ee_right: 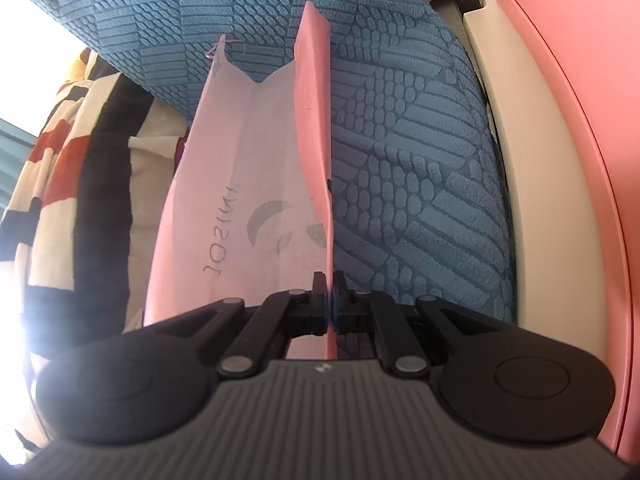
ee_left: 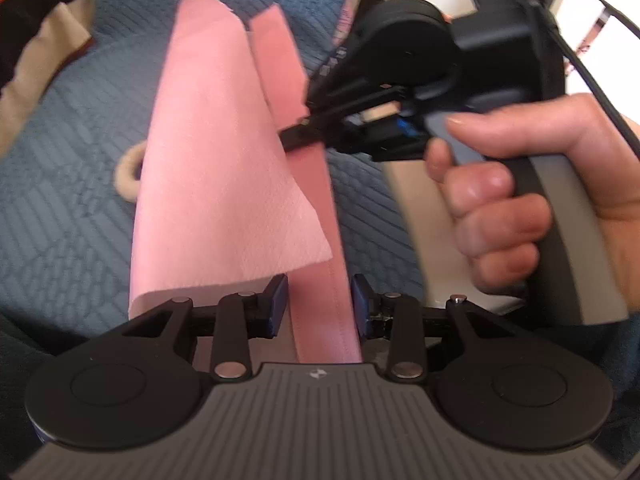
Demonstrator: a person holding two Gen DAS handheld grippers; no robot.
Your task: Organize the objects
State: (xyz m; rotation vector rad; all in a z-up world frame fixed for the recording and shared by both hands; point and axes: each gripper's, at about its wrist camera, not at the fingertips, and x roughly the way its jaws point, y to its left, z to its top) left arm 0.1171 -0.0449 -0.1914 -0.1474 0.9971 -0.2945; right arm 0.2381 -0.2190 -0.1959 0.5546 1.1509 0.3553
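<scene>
A pale pink non-woven bag [ee_left: 208,160] hangs over the blue bedspread, with a printed logo showing through it in the right wrist view [ee_right: 240,184]. Its darker pink strap [ee_left: 320,240] runs down between the pads of my left gripper [ee_left: 319,304]. Those jaws stand apart on either side of the flat strap and do not squeeze it. Higher up, my right gripper [ee_left: 294,138] is shut on the same strap. In its own view the strap [ee_right: 314,120] stands edge-on in the shut right gripper [ee_right: 329,300].
A blue textured bedspread [ee_left: 72,200] lies under everything. Patterned red, black and cream fabric [ee_right: 72,168] is at the left. A beige ring [ee_left: 128,176] lies behind the bag. A cream and pink piece of furniture [ee_right: 560,160] borders the right. A hand [ee_left: 520,200] holds the right gripper's handle.
</scene>
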